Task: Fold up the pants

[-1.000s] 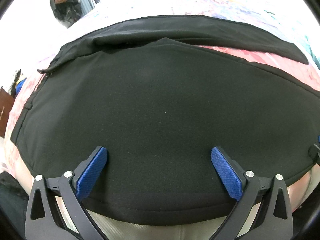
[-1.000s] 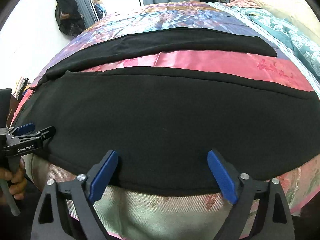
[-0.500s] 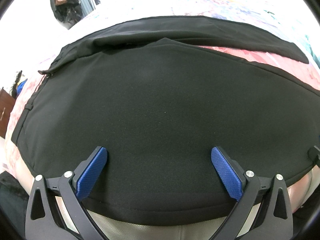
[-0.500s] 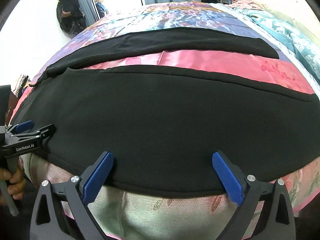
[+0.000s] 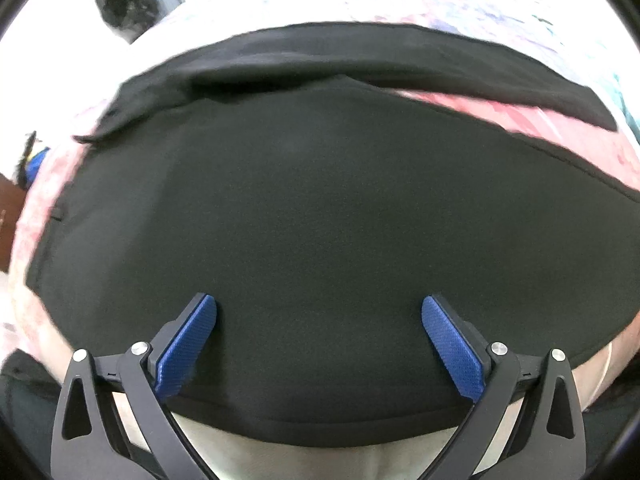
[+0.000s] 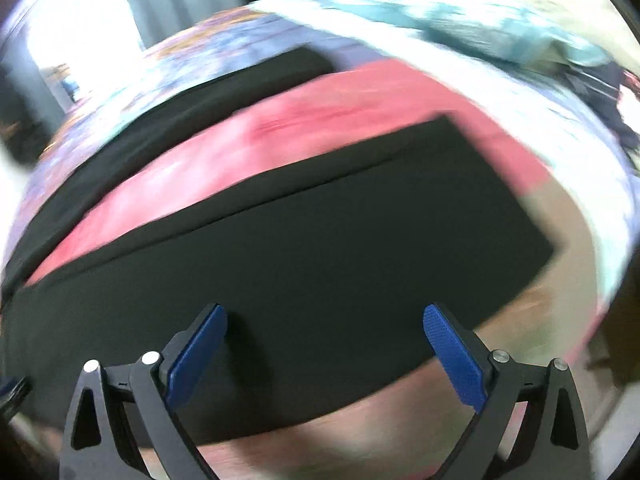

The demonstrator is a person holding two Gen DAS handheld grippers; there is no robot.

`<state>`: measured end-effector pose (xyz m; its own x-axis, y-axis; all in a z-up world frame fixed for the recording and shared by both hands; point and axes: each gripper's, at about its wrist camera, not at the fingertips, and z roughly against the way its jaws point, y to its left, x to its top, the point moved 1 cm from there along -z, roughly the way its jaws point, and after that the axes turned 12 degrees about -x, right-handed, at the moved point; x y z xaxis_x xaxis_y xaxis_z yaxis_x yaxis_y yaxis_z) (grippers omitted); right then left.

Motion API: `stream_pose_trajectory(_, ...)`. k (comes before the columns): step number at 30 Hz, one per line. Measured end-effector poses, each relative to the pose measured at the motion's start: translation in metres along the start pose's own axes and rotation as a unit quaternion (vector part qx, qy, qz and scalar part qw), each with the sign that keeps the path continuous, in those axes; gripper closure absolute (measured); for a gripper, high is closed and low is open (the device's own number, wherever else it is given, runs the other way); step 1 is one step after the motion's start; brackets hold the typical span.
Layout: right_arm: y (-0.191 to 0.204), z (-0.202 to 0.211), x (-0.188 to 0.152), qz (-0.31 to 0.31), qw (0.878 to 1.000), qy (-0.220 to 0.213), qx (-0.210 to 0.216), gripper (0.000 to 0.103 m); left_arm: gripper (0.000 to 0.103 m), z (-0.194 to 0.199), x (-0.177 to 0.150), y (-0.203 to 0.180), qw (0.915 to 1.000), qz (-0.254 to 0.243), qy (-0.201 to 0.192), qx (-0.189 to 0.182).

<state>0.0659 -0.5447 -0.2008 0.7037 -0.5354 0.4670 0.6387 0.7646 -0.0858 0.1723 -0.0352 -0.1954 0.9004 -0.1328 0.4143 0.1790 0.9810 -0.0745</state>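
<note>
Two grippers hover with fingers spread apart, gripping nothing: left gripper [image 5: 319, 344] above the near pant leg, right gripper [image 6: 325, 352] likewise. Black pants [image 5: 320, 220] lie flat on the patterned bedspread [image 6: 320, 120], legs spread toward 12 o'clock. Step in hand appears to be pre-grasp positioning. Next move: clamp the near hem edge at 6 o'clock.

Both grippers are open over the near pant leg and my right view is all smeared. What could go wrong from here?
1. The right gripper is blurred; closing now could miss the near pant leg.
2. The left gripper sits over flat cloth, so it might pinch the bedspread underneath too.
3. Grabbing at mismatched points could skew the fold.
</note>
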Motion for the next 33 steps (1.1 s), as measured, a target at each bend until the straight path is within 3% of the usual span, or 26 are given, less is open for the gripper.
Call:
stream_pose_trajectory(4, -0.021, 0.009, 0.006, -0.049, 0.999, -0.012, -0.003, 0.010, 0.001, 0.017, 0.027, 0.048, 0.9978, 0.039, -0.041, 0.036)
stream_pose_trajectory(9, 0.025, 0.038, 0.001, 0.013, 0.998, -0.053, 0.013, 0.010, 0.001, 0.020, 0.078, 0.104, 0.9917, 0.095, -0.066, 0.056)
stream_pose_trajectory(13, 0.100, 0.060, 0.011, 0.101, 0.990, -0.068, 0.065, 0.010, 0.001, 0.011, 0.118, 0.103, 0.9925, 0.073, -0.080, 0.057)
stream_pose_trajectory(17, 0.192, 0.083, 0.019, 0.187, 0.969, -0.083, 0.138, 0.010, 0.001, -0.014, 0.146, 0.095, 0.9925, 0.058, -0.083, 0.067)
stream_pose_trajectory(21, 0.293, 0.085, 0.042, 0.243, 0.942, -0.071, 0.219, 0.010, 0.000, -0.053, 0.148, 0.116, 0.9892, 0.106, -0.074, 0.069)
stream_pose_trajectory(23, 0.332, 0.073, 0.049, 0.255, 0.935, -0.054, 0.243, 0.010, 0.000, -0.060, 0.137, 0.120, 0.9871, 0.113, -0.099, 0.056)
stream_pose_trajectory(25, 0.361, 0.056, 0.056, 0.271, 0.931, -0.040, 0.243, 0.010, 0.000, -0.060, 0.124, 0.120, 0.9836, 0.105, -0.136, 0.055)
stream_pose_trajectory(28, 0.377, 0.007, 0.078, 0.307, 0.928, -0.015, 0.212, 0.011, 0.000, -0.060, 0.123, 0.116, 0.9824, 0.099, -0.145, 0.064)
stream_pose_trajectory(33, 0.312, -0.061, 0.134, 0.308, 0.943, -0.028, 0.121, 0.012, 0.000, -0.064, 0.123, 0.113, 0.9813, 0.104, -0.152, 0.055)
